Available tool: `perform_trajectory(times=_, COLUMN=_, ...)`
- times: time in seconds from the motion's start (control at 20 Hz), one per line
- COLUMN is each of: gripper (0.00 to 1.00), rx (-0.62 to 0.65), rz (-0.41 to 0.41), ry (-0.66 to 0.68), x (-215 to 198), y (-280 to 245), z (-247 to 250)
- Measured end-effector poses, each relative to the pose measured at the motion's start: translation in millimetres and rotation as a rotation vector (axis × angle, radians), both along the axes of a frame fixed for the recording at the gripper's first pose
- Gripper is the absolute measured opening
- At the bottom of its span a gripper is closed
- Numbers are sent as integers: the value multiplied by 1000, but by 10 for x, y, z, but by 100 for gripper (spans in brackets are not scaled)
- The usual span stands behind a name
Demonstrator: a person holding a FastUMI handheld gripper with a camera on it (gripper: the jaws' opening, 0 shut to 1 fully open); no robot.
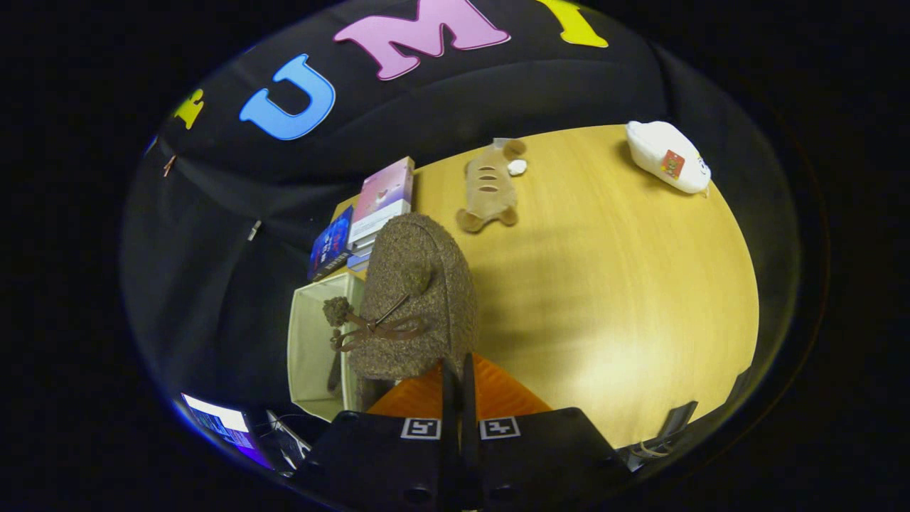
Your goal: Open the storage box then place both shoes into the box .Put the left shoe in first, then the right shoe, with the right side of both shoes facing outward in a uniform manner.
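Claw pinches the brown shoe (its edge hidden), covering the storage box.

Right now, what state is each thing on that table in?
Gripper: fingers closed on the shoe's edge.
Shoe: fuzzy brown, lifted, held above the box.
Storage box: open, inside looks empty.
Books: stacked beyond the box.
Plush toy: lying flat.
White pouch: lying at the far edge.

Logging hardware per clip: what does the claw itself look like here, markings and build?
The claw has two broad, wedge-shaped fingers that narrow toward the tips, set close together. Behind them sit two dark, blocky carriers, each bearing a square black-and-white fiducial tag near the centre seam. No cable is visibly attached to it.
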State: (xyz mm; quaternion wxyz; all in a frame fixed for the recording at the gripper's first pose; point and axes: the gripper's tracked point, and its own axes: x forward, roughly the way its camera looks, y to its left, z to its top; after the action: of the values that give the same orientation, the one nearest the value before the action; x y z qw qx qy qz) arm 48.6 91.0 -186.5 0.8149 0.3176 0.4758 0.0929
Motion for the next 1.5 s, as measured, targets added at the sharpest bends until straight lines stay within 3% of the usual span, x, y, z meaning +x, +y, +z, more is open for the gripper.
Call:
perform_trajectory(times=0.25, gripper=5, rx=27, rz=52, ry=-29, x=183, y=722, z=262)
perform_trajectory(times=0.55, gripper=5, rx=20, rz=105, ry=6, x=255, y=1517, z=229)
perform_trajectory(times=1.05, gripper=8, rx=-45, rz=144, ry=82, x=224, y=2061, z=-46)
perform_trajectory(times=1.1, gripper=11, rx=-20, rz=144, ry=82, x=205, y=2120, z=-15)
perform_trajectory(times=1.2, gripper=42, rx=1, rz=138, ry=66, x=260, y=2143, z=79)
perform_trajectory(times=1.35, gripper=99, rx=-28, rz=138, ry=37, x=295, y=2064, z=157)
perform_trajectory(times=1.5, gripper=99, rx=-29, rz=122, ry=31, x=298, y=2013, z=191)
